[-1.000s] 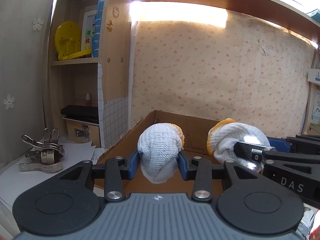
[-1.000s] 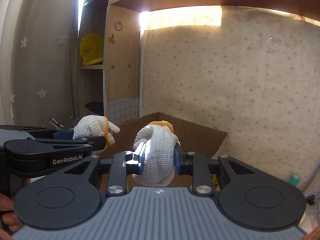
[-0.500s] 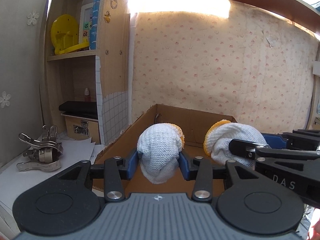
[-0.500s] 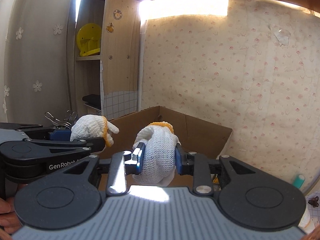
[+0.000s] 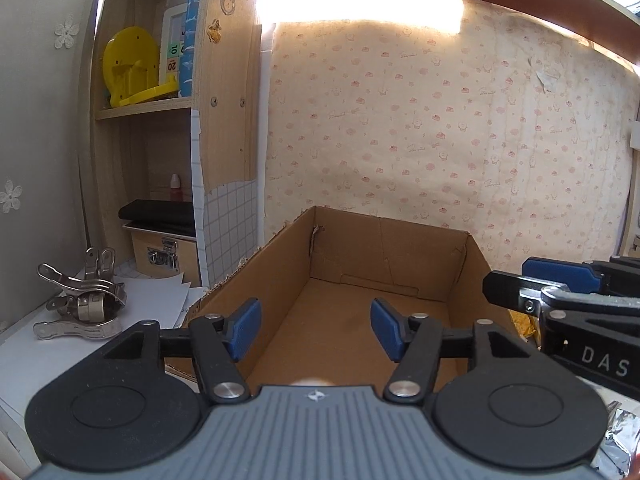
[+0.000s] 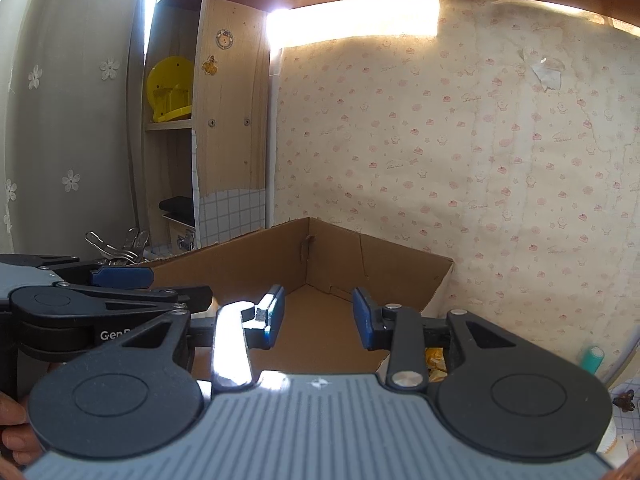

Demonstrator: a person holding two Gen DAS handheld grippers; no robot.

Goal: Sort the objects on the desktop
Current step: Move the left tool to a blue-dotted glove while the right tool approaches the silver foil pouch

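over the cardboard box [image 5: 360,264] both of your tools now stand released: the left tool [image 5: 316,330] has its blue pads spread wide with nothing between them, and the right tool [image 6: 318,316] is likewise parted and bare. half a second ago each was clenched on a balled white knit glove with an orange cuff; both gloves have gone from between the pads. that reads as the drop made, so this pair looks sorted into the box.

where the gloves lie now you cannot confirm. neither view shows them; the box floor visible past the left tool is bare brown card, and the near part of the box is hidden under the tool bodies. most likely they sit there, just below and behind your fingertips, but that is a judgement only.

from the left wrist view the right tool comes in from the right edge, close beside the box's right wall; from the right wrist view the left tool lies at the left, over the box's near-left wall. the two are near each other, so part them carefully.

on the desk left of the box the metal clips [image 5: 80,300] rest on white paper [image 5: 156,284], apart from the box, and look like a fair next candidate.
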